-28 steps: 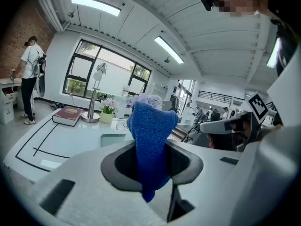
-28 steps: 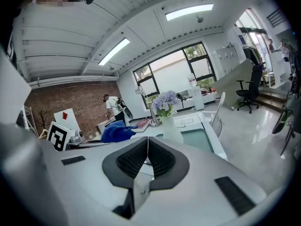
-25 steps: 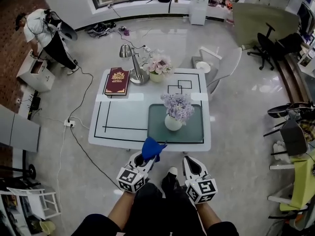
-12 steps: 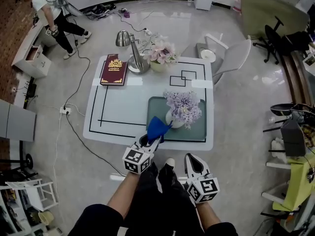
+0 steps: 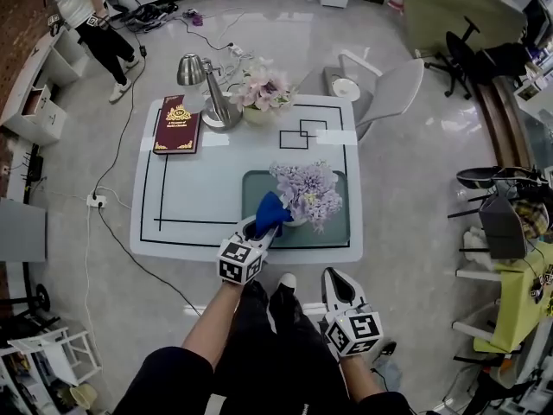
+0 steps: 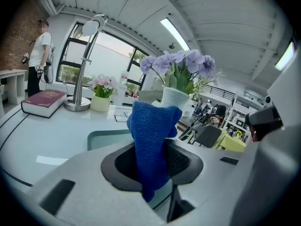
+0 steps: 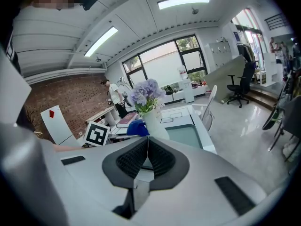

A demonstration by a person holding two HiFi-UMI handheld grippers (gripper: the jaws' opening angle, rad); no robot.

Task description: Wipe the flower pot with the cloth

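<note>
A white flower pot [image 5: 296,220] with purple flowers [image 5: 307,191] stands on a green mat [image 5: 333,228] at the near right of the white table. In the left gripper view the pot [image 6: 175,100] rises just behind the blue cloth [image 6: 153,140]. My left gripper [image 5: 257,233] is shut on that blue cloth [image 5: 270,212], which sits beside the pot's left side. My right gripper [image 5: 335,289] hangs off the table's near edge, jaws shut and empty. From the right gripper view the pot [image 7: 154,124] and the cloth [image 7: 136,127] lie ahead to the left.
A red book [image 5: 177,124], a silver desk lamp [image 5: 206,90] and a pot of pink flowers [image 5: 258,96] stand along the table's far side. A grey chair [image 5: 373,89] sits at the far right corner. A person [image 5: 85,20] stands at the far left.
My left gripper has carried the blue cloth forward over the table's near edge, up beside the white pot. The right gripper has stayed low near my legs.
</note>
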